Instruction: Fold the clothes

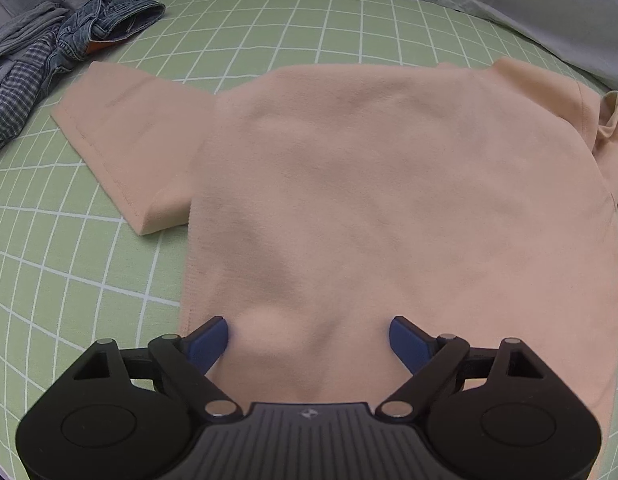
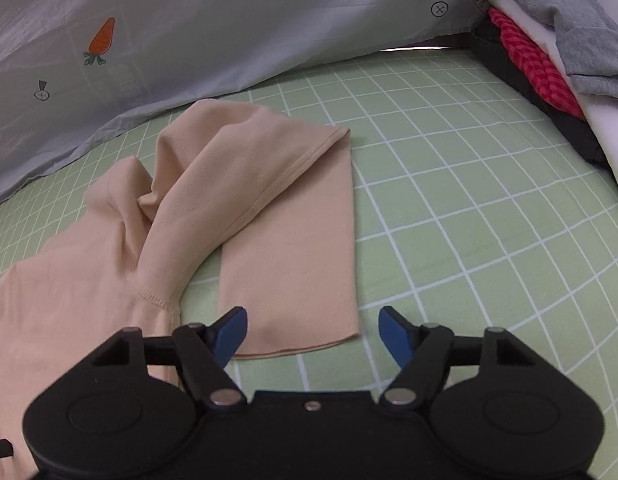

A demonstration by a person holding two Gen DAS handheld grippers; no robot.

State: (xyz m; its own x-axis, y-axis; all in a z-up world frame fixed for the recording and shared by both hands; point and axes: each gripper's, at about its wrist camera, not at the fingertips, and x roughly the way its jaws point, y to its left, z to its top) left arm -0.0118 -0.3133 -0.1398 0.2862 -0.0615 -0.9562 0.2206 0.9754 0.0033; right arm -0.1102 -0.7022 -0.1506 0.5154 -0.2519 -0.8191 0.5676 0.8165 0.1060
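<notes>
The green grid sheet (image 1: 109,280) covers the bed, and every position below is taken from the peach shirt (image 1: 369,200), which lies spread across the middle of it, body flat and smooth. On the shirt's left side a sleeve (image 1: 121,140) lies out flat; on its right side the other sleeve (image 2: 293,240) is doubled back on itself, with a bunched ridge of cloth where it meets the body. Behind the shirt runs a pale grey cover (image 2: 229,20) with a carrot print; beyond the shirt's left sleeve sits a heap of denim and checked garments (image 1: 61,52); well to the right of the shirt stands a stack of folded clothes (image 2: 549,60). The left hand-held gripper (image 1: 309,340) stands wide apart over the shirt's near edge, gripping nothing; the right hand-held gripper (image 2: 313,334) stands equally wide at the cuff end of the right sleeve, also gripping nothing. Risks, judged: a fold made over the bunched shoulder would likely lock the ridge in and leave the panel lumpy. The cloth looks thin and limp, so a closing finger could catch one layer only and leave the lower layer behind. A small raised bump just beside the left pad (image 1: 213,340) could become a crease if pressed. Dragging could also shift the smooth body.
</notes>
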